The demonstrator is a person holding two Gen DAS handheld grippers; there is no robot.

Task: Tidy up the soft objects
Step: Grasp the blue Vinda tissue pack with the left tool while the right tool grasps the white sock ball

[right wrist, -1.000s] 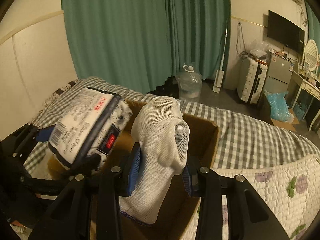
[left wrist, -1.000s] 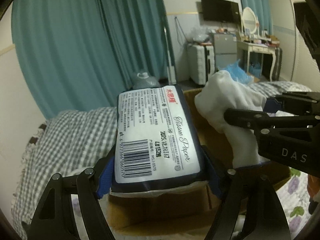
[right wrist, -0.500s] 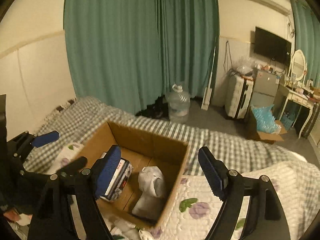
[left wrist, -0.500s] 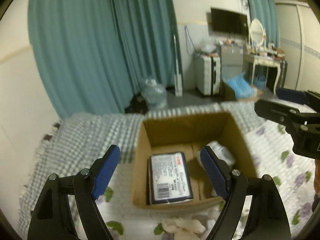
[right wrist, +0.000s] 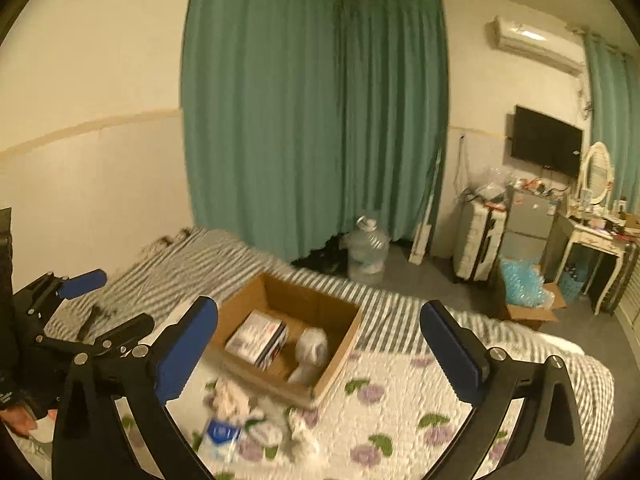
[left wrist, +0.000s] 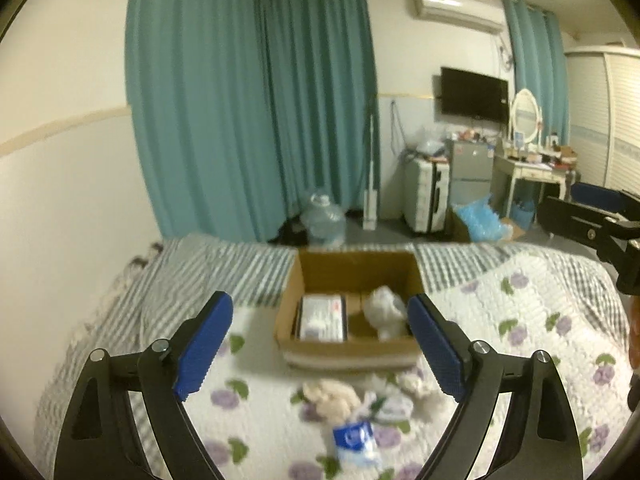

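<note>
An open cardboard box stands on the bed. Inside lie a tissue paper pack at the left and a white sock at the right. My left gripper is open and empty, raised well above and in front of the box. My right gripper is open and empty, also high above it. Several loose soft items lie on the quilt in front of the box: a beige cloth, a small blue tissue pack and white bits.
The bed has a flowered quilt and a grey checked sheet. Beyond it are teal curtains, a water jug, a suitcase, a dresser and a floor box of blue stuff.
Both grippers opened, dropping the tissue pack and the sock into the box, then pulled up and back. The loose items in front of the box have come into view.
</note>
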